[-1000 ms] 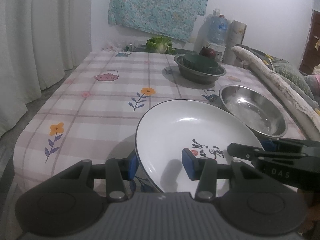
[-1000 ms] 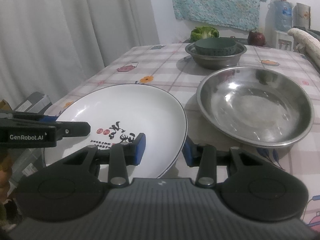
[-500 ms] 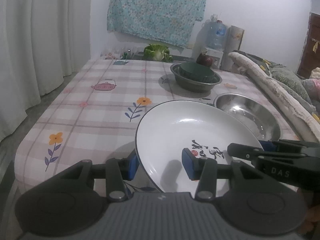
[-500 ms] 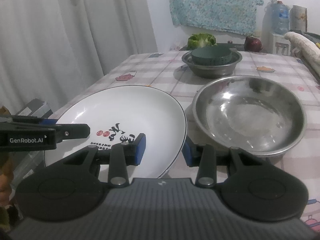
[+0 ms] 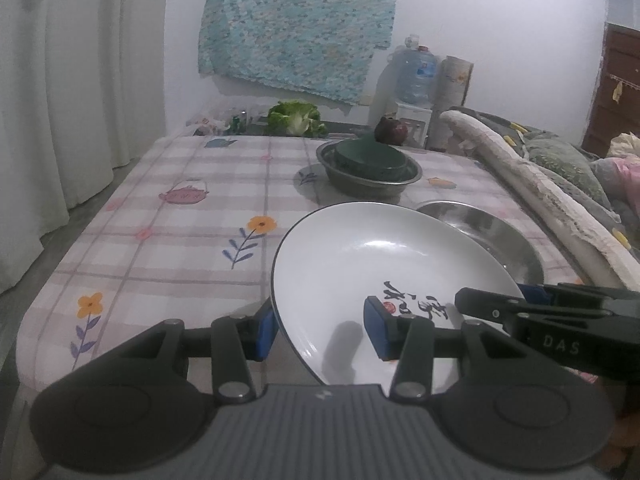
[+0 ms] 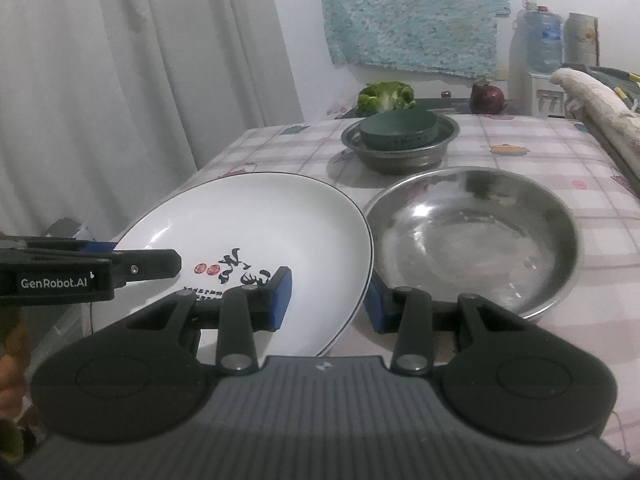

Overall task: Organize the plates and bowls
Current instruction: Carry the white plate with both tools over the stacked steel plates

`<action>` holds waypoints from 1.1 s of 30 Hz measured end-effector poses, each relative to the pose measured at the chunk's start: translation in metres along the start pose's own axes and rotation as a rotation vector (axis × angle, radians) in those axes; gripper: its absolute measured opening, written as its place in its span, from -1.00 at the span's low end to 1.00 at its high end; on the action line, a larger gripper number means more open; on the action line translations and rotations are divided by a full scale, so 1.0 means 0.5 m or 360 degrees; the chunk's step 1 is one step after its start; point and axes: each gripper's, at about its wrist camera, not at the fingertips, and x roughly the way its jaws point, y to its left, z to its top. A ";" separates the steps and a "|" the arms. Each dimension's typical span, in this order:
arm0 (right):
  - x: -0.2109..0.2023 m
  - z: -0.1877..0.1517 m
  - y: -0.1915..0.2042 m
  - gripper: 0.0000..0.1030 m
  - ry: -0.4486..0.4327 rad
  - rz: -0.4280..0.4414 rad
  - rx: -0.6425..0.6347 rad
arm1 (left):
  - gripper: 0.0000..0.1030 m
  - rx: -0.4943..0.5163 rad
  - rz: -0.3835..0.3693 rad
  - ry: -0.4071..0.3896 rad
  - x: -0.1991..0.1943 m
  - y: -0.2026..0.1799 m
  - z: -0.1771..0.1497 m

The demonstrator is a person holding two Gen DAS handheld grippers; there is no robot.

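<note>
A white plate (image 5: 360, 264) with black calligraphy and a dark rim hangs tilted above the near end of the table, held from both sides. My left gripper (image 5: 320, 328) is shut on its left rim, one blue pad under the edge and one on the face. My right gripper (image 6: 328, 300) is shut on the plate's (image 6: 256, 224) right rim in the same way. Each gripper shows in the other's view: the right gripper (image 5: 492, 308) and the left gripper (image 6: 152, 260). A wide steel bowl (image 6: 472, 232) rests on the table just right of the plate, half hidden behind it in the left wrist view.
Farther back a dark green bowl (image 6: 396, 128) sits inside a steel basin (image 6: 400, 156). Lettuce (image 5: 296, 118) and a red onion (image 6: 486, 98) lie past the table's far edge. A checked floral tablecloth (image 5: 180, 220) covers the table; curtains hang left, bedding lies right.
Both grippers have risen with the plate between them, lifting it higher off the cloth. In the left wrist view the plate now covers more of the steel bowl.
</note>
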 end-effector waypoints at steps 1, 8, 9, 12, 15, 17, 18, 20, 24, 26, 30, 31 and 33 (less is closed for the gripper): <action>-0.004 0.001 -0.004 -0.26 -0.0005 -0.0005 0.0006 | -0.10 0.0006 -0.0005 0.0000 0.003 -0.005 0.002; -0.028 0.003 -0.039 -0.26 -0.0031 -0.0044 0.0060 | -0.10 0.0040 -0.0052 0.0010 0.022 -0.040 0.015; -0.031 0.002 -0.046 -0.26 -0.0035 -0.0054 0.0070 | -0.10 0.0048 -0.0059 0.0012 0.025 -0.047 0.017; -0.041 0.003 -0.064 -0.26 -0.0049 -0.0078 0.0093 | -0.10 0.0079 -0.0085 0.0018 0.036 -0.066 0.024; -0.050 0.003 -0.084 -0.26 -0.0065 -0.0104 0.0123 | -0.10 0.0112 -0.0108 0.0025 0.047 -0.086 0.032; -0.056 0.003 -0.098 -0.26 -0.0074 -0.0120 0.0144 | -0.10 0.0135 -0.0121 0.0027 0.054 -0.100 0.037; -0.058 0.003 -0.105 -0.26 -0.0079 -0.0128 0.0154 | -0.10 0.0143 -0.0129 0.0029 0.058 -0.107 0.039; -0.065 0.001 -0.120 -0.26 -0.0088 -0.0144 0.0176 | -0.10 0.0159 -0.0143 0.0036 0.067 -0.117 0.043; -0.073 -0.002 -0.154 -0.26 -0.0095 -0.0173 0.0224 | -0.10 0.0184 -0.0176 0.0059 0.090 -0.143 0.051; -0.072 -0.002 -0.171 -0.26 -0.0091 -0.0189 0.0245 | -0.10 0.0196 -0.0190 0.0070 0.102 -0.155 0.054; -0.068 -0.002 -0.204 -0.26 -0.0089 -0.0221 0.0280 | -0.10 0.0210 -0.0220 0.0096 0.126 -0.177 0.058; -0.068 -0.001 -0.211 -0.26 -0.0090 -0.0228 0.0288 | -0.10 0.0209 -0.0228 0.0104 0.132 -0.181 0.059; -0.065 0.003 -0.223 -0.26 -0.0091 -0.0242 0.0296 | -0.10 0.0205 -0.0243 0.0117 0.144 -0.187 0.063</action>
